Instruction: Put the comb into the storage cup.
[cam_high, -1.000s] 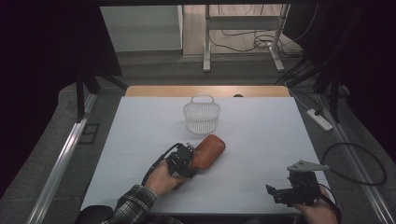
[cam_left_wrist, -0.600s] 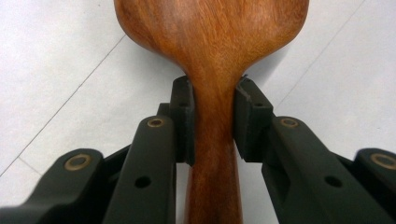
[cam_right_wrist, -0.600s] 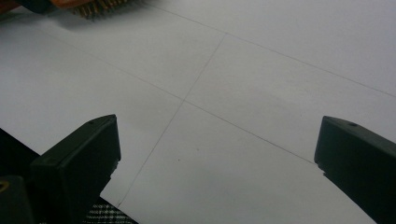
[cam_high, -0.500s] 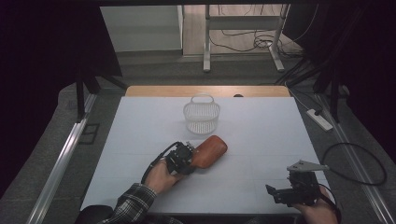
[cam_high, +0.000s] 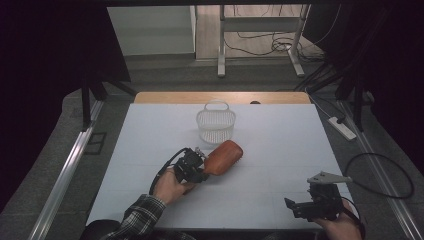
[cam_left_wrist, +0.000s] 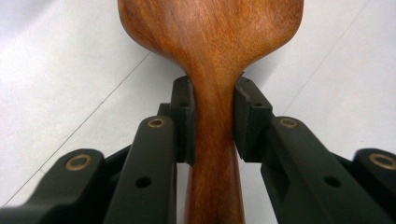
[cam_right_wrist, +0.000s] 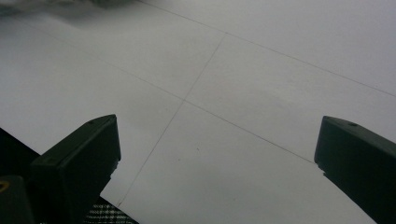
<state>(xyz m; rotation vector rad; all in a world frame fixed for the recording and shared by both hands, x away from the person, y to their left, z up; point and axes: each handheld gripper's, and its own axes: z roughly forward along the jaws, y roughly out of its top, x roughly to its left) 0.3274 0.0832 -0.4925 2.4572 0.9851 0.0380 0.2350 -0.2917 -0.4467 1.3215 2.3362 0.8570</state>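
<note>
White table (cam_high: 280, 150), white basket (cam_high: 216, 125) near its far edge, wooden brush (cam_high: 225, 156) mid-table

In the left gripper view, the brown wooden paddle-shaped brush (cam_left_wrist: 212, 70) runs past the top edge beyond the tongs, so its far end is cut off, and its handle leaves by the bottom edge between the jaws. From above, the left gripper (cam_high: 197, 166) covers that handle, and whether the brush's underside carries bristles cannot be told. The right gripper (cam_high: 300, 205) sits at the bottom edge, the hand behind it cropped. Ahead of the left tongs, the white plastic mesh basket (cam_high: 216, 126) is too small to show its contents.
</note>
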